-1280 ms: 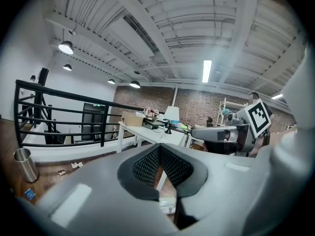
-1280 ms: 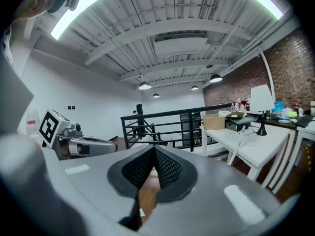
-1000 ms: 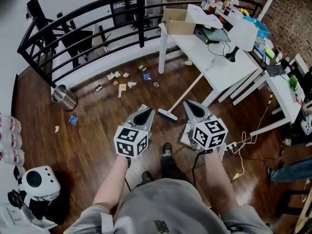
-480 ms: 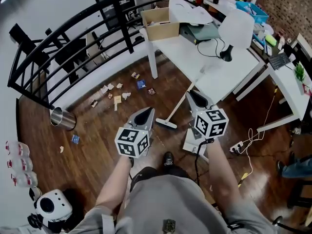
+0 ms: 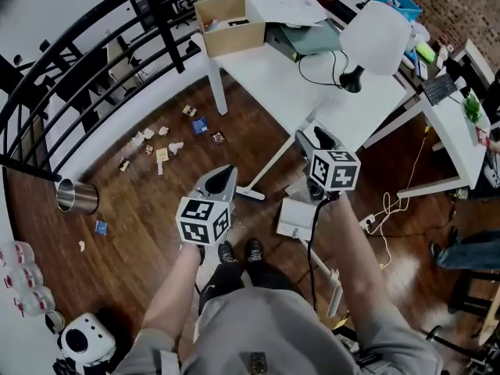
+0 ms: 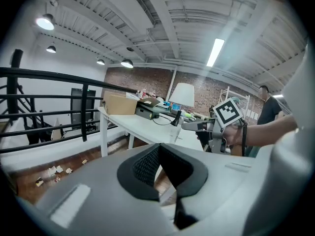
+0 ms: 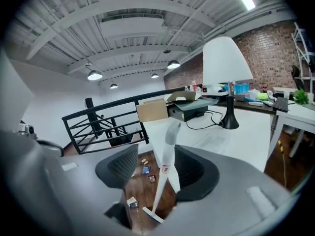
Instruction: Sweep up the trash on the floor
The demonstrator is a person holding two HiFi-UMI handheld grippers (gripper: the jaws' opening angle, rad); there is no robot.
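Note:
A white broom [image 5: 275, 157] leans against the white desk [image 5: 269, 69], its head on the floor [image 5: 250, 193]. My right gripper [image 5: 309, 135] is at the handle's upper end. Its jaws have just been opening and stand open. The handle [image 7: 166, 154] shows in the gap between them, with no pad pressing on it. My left gripper [image 5: 219, 180] is shut and empty, low over the floor left of the broom head. A white dustpan [image 5: 297, 218] lies by the person's feet. Several scraps of trash [image 5: 162, 141] lie scattered on the wood floor near the railing.
A metal bin [image 5: 76, 196] lies on its side at the left. A black railing [image 5: 86, 69] curves along the back. The desk carries a cardboard box [image 5: 229, 24], a lamp [image 5: 373, 39] and cables. A second person [image 6: 268, 109] stands at the far right. A power strip and cords [image 5: 383, 213] lie right of the dustpan.
Both grippers have moved forward toward the desk and broom. The right one has reached the top of the broom handle. The left stays shut.

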